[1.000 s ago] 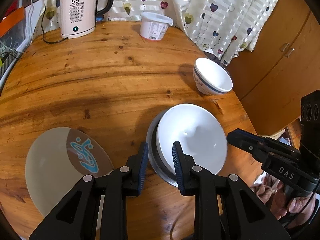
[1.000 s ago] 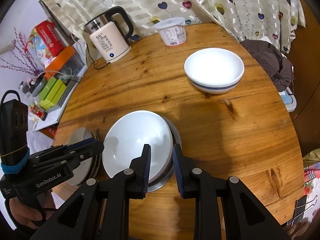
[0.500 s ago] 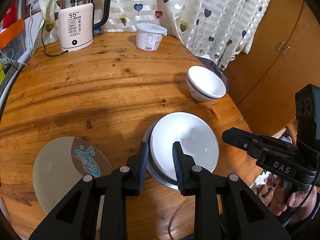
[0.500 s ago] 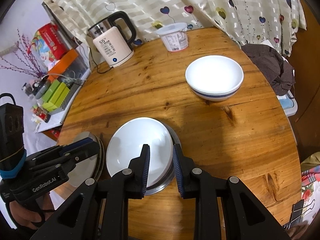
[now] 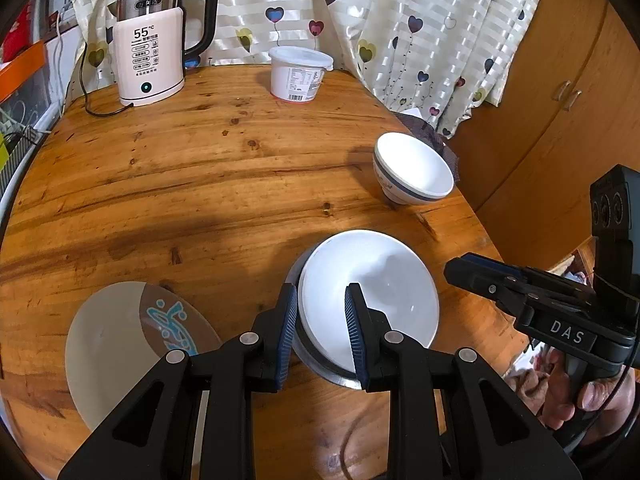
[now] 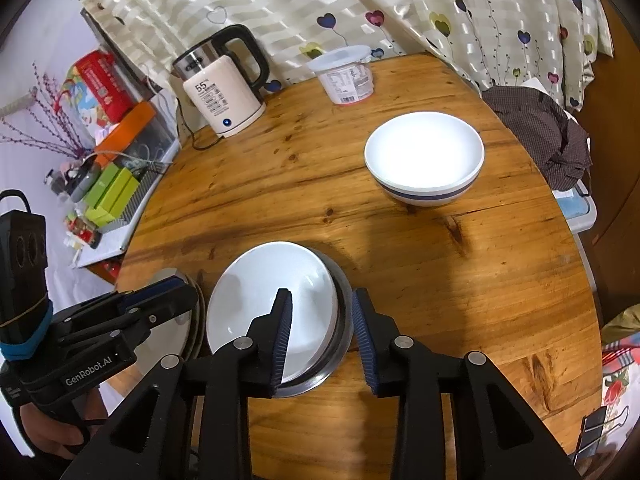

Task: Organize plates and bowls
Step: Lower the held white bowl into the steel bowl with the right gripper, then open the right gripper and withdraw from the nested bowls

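We record a plain white bowl (image 5: 370, 292) nested in a metal bowl (image 6: 340, 334), the pair sitting at the near edge of the round wooden table (image 5: 200, 184). In the left wrist view the stack lies at about 5 o'clock from the table's middle.

The left gripper (image 5: 321, 330) hovers over the stack's near-left rim, jaws narrowly parted. One pad is outside the rim and one over the white bowl; we cannot confirm any contact from this angle, so we log it as not gripping. The right gripper (image 6: 321, 338) straddles the stack's right rim, one pad over the white bowl and one outside the metal wall. Its jaws are opening, with a clear gap to the rim on both sides.

A blue-banded white bowl (image 6: 424, 158) stands apart at about 2 o'clock from the stack. A plate with a blue motif (image 5: 132, 344) lies at 9 o'clock, near the table edge.

Far side: an electric kettle (image 5: 154, 46) at 11 o'clock and a lidded white tub (image 5: 298, 74) at 12 o'clock, before a heart-print curtain (image 5: 360, 12).
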The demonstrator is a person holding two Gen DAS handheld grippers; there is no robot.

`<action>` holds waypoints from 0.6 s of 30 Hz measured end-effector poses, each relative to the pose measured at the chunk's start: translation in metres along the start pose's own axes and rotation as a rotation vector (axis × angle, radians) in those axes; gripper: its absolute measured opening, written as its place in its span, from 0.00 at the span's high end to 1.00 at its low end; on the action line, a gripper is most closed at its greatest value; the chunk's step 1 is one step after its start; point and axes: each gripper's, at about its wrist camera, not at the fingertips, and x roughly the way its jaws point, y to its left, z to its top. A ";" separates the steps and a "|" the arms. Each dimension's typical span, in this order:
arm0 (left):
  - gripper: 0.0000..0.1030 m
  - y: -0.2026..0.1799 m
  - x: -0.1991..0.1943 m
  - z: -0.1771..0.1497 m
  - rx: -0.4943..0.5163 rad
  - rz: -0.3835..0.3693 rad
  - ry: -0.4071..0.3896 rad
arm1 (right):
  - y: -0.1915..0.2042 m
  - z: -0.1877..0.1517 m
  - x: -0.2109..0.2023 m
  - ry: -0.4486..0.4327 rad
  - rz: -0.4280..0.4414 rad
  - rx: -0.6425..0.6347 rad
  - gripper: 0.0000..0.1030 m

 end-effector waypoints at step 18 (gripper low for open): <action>0.75 0.000 0.017 0.006 0.002 -0.004 0.020 | -0.011 0.005 0.007 0.011 0.004 0.009 0.66</action>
